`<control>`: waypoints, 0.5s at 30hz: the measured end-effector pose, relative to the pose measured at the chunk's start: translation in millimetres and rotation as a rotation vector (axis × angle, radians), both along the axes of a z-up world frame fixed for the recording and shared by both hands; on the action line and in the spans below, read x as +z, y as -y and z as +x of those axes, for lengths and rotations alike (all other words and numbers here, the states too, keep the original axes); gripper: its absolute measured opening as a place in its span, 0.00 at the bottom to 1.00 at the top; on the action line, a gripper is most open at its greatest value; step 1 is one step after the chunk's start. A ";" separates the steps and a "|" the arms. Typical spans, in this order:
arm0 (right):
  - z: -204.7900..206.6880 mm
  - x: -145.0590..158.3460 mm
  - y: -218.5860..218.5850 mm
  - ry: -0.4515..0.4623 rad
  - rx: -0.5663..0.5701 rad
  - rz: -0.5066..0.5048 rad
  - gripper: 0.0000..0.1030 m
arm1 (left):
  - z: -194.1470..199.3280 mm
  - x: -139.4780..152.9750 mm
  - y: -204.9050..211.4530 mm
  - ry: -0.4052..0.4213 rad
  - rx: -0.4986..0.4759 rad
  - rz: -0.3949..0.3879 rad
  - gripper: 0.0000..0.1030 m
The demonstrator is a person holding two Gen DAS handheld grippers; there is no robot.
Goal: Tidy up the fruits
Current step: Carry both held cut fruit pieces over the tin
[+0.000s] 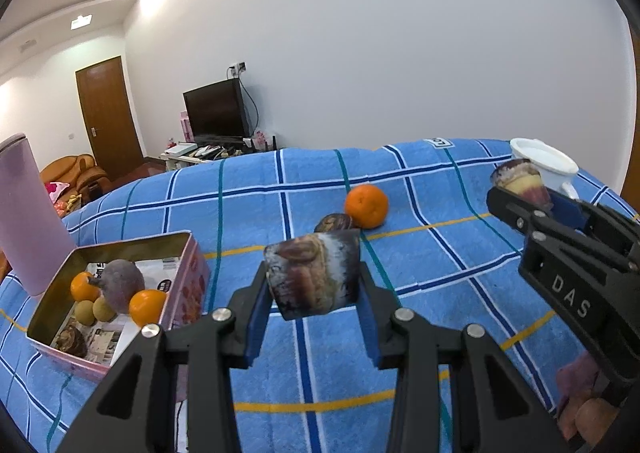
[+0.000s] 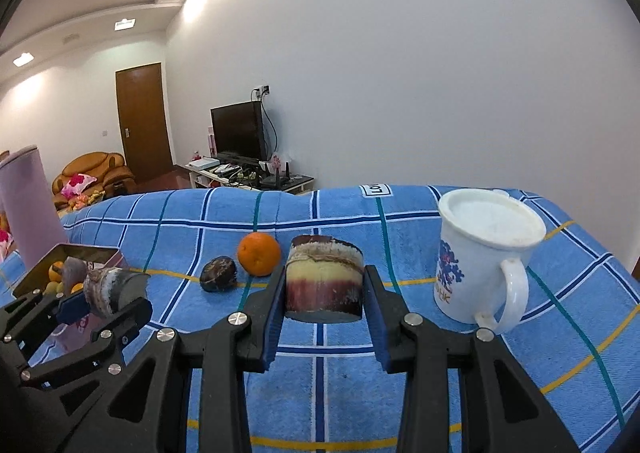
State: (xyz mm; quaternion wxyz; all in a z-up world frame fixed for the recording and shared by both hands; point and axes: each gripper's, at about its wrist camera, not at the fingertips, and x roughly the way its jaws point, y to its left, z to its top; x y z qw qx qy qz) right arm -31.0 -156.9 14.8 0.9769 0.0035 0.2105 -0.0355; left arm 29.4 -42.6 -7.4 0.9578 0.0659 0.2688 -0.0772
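White walls (image 2: 400,53), brown door (image 2: 144,121), television (image 2: 238,131), orange sofa (image 2: 94,173).

The left gripper (image 1: 316,285) is matte black plastic, its linkage arms pinned with round silver screws, its fingers lined with blue pads (image 1: 256,317). The right gripper (image 2: 324,293) matches it: black triangular cut-out arms, silver screws, blue pads (image 2: 272,317). White letters "DAS" mark its body at the left wrist view's right edge.

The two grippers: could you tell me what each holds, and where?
Left gripper clamps a sugarcane piece by its sides; right gripper clamps another cane piece likewise.
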 end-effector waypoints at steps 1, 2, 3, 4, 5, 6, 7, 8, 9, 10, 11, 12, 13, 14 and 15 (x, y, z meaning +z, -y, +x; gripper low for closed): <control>-1.5 0.3 -0.9 0.003 0.000 -0.002 0.38 | -1.1 -0.1 -1.0 0.000 -0.001 -0.002 0.40; -3.3 0.6 -2.0 0.004 0.000 -0.004 0.38 | -1.8 0.0 -2.4 -0.002 -0.004 -0.005 0.40; -5.2 0.6 -2.9 0.004 0.000 -0.005 0.38 | -2.5 0.2 -3.9 -0.003 -0.005 -0.007 0.40; -7.3 0.6 -3.9 0.003 0.000 -0.003 0.38 | -3.0 0.4 -5.2 -0.004 -0.005 -0.008 0.40; -9.1 0.8 -4.9 0.004 0.000 -0.003 0.38 | -3.3 0.4 -6.3 -0.005 -0.006 -0.009 0.40; -12.3 1.3 -5.5 0.006 -0.001 -0.003 0.38 | -3.6 0.4 -7.5 -0.007 -0.006 -0.012 0.40; -14.3 1.4 -6.4 0.008 -0.001 -0.003 0.38 | -3.8 0.4 -8.4 -0.008 -0.007 -0.012 0.40; -16.2 1.6 -7.4 0.008 -0.001 -0.004 0.38 | -4.5 0.4 -9.7 -0.010 -0.009 -0.013 0.40; -18.3 1.8 -8.7 0.008 0.000 -0.002 0.38 | -5.4 0.2 -10.6 -0.011 -0.011 -0.013 0.40; -20.3 1.5 -9.4 0.010 0.000 -0.002 0.38 | -6.3 0.0 -11.5 -0.012 -0.011 -0.013 0.40; -21.9 1.4 -10.4 0.011 -0.001 -0.003 0.38 | -7.5 0.1 -13.2 -0.012 -0.012 -0.013 0.40; -24.0 1.6 -11.5 0.013 -0.003 -0.004 0.38 | -8.7 0.2 -14.4 -0.012 -0.012 -0.014 0.40; -25.1 1.7 -12.1 0.014 -0.003 -0.005 0.38 | -9.4 0.6 -16.0 -0.011 -0.011 -0.014 0.40; -26.1 1.8 -12.8 0.015 -0.003 -0.004 0.38 | -10.1 0.6 -18.0 -0.012 -0.009 -0.015 0.40; -28.4 1.5 -12.7 0.015 -0.002 -0.003 0.38 | -10.2 0.6 -19.7 -0.013 -0.007 -0.016 0.40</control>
